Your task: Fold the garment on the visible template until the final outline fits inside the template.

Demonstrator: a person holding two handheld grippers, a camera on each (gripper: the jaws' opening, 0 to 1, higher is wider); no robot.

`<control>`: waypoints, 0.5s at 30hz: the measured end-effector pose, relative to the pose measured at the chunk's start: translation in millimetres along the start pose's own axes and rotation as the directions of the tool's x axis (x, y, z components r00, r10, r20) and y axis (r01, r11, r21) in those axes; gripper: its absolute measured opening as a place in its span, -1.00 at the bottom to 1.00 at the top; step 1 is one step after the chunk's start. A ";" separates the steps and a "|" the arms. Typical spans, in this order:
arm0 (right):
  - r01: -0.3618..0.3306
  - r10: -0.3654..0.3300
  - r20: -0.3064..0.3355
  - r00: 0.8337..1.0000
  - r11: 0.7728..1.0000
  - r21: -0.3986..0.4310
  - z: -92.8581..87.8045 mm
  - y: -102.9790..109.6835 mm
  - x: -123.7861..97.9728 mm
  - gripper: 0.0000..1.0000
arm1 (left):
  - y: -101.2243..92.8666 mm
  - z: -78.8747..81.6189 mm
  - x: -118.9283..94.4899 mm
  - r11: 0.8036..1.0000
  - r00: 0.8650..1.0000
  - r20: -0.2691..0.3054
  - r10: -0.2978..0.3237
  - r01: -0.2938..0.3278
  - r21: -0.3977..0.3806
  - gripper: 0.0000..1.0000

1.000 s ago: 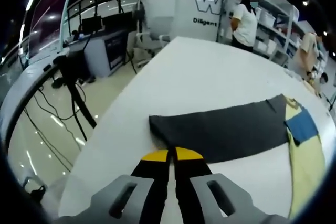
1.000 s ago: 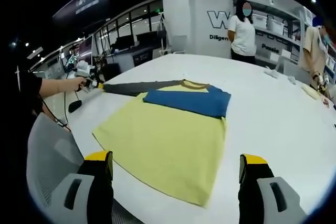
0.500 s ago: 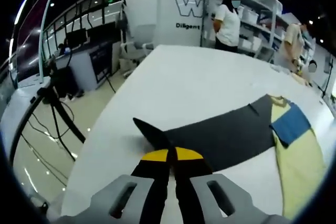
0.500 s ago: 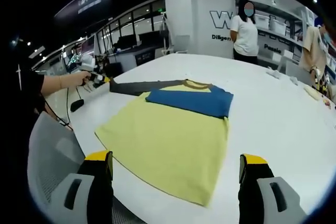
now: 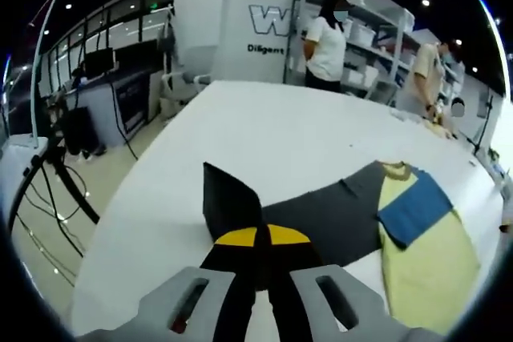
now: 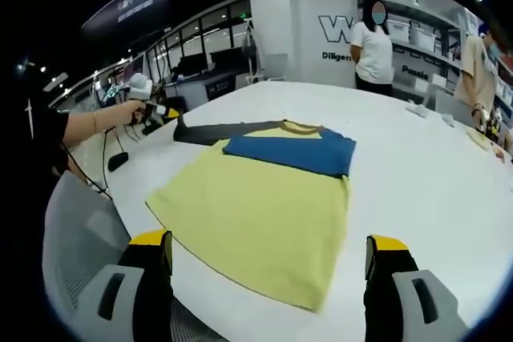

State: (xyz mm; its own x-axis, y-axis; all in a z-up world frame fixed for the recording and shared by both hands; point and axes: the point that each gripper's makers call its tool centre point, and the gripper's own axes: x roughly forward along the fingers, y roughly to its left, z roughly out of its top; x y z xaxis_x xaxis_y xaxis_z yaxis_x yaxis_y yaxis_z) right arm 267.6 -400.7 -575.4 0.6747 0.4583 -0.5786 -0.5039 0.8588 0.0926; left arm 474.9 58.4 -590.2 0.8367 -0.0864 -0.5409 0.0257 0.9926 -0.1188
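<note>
A yellow shirt [image 6: 256, 206] lies flat on the white table [image 6: 417, 174], with its blue sleeve [image 6: 288, 154] folded across the chest. Its dark grey sleeve [image 5: 321, 214] stretches out to the side. My left gripper [image 5: 258, 239] is shut on the grey sleeve's cuff [image 5: 228, 202] and holds it lifted, the end standing up above the jaws. In the right gripper view that left gripper [image 6: 164, 110] sits in a person's hand at the sleeve's far end [image 6: 183, 127]. My right gripper [image 6: 268, 266] is open near the shirt's hem, holding nothing.
A person in a white top [image 6: 374, 46] stands by shelves at the back, another person [image 5: 425, 78] further right. A desk with monitors [image 5: 104, 90] and cables lies beyond the table's left edge. A grey chair back [image 6: 80, 238] is near my right gripper.
My left gripper has lifted the grey sleeve's cuff off the table and carried it inward toward the shirt body. The right gripper has stayed put.
</note>
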 end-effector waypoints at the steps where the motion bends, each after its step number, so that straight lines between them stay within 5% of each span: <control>1: 0.000 0.000 0.001 1.000 1.000 0.002 0.1 0.0 0.1 0.99 | -5.1 1.2 -0.2 1.000 1.000 0.002 -0.006 0.006 0.007 -0.99; 15: -0.015 0.015 -0.007 1.000 1.000 0.016 -7.7 6.2 3.4 0.99 | -58.3 22.4 8.5 0.995 0.994 0.041 -0.104 0.104 0.005 -0.99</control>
State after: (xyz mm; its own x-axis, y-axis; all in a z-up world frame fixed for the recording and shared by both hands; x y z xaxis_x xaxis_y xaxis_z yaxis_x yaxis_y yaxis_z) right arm 262.7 -395.6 -583.0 0.6632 0.4693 -0.5830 -0.5050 0.8555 0.1143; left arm 492.7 1.7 -569.2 0.8512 -0.1854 -0.4910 0.1152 0.9787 -0.1698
